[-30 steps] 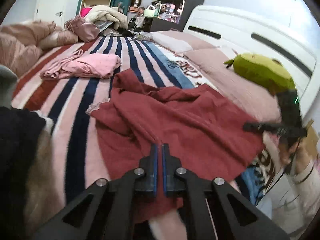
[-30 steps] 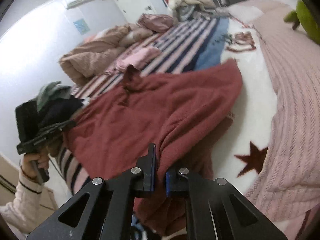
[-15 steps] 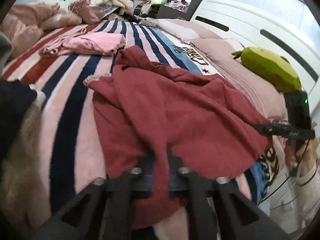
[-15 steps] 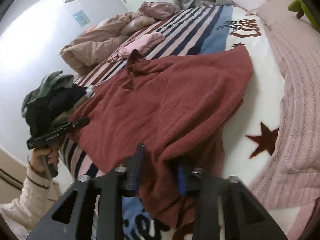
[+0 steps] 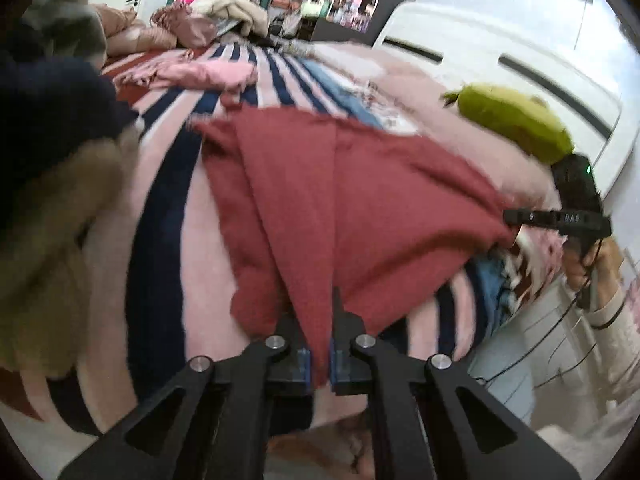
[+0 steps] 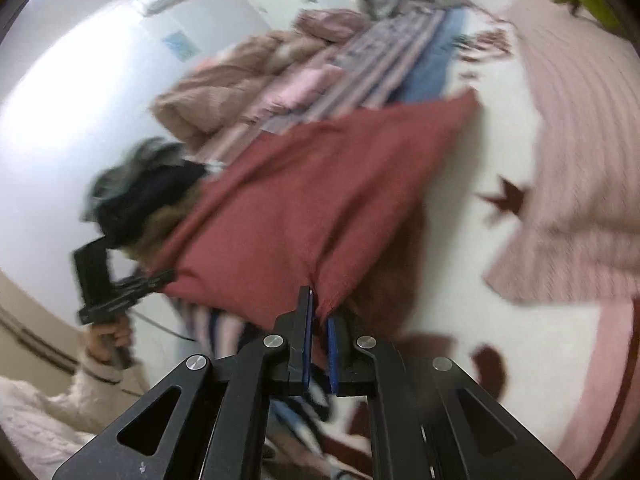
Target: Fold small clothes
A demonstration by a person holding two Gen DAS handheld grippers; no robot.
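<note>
A dark red garment [image 5: 360, 196] is stretched taut over the striped bed, also in the right wrist view [image 6: 320, 200]. My left gripper [image 5: 320, 360] is shut on one near corner of it. My right gripper [image 6: 318, 344] is shut on the other near corner. Each gripper shows in the other's view, the right one [image 5: 556, 218] at the garment's right edge, the left one [image 6: 128, 284] at its left edge. The cloth is lifted at the near edge and pulled flat between them. The far edge lies on the blanket.
A folded pink garment [image 5: 200, 74] lies further up the striped blanket [image 5: 160, 208]. A green plush toy [image 5: 516, 120] rests by the white headboard [image 5: 500, 56]. Dark and tan clothes [image 5: 52, 152] pile at the left. A pink quilt [image 6: 580, 120] lies on the right.
Both grippers took hold of the red garment's near edge and pulled back and apart. The crumpled cloth is now stretched flat and lifted at the near side.
</note>
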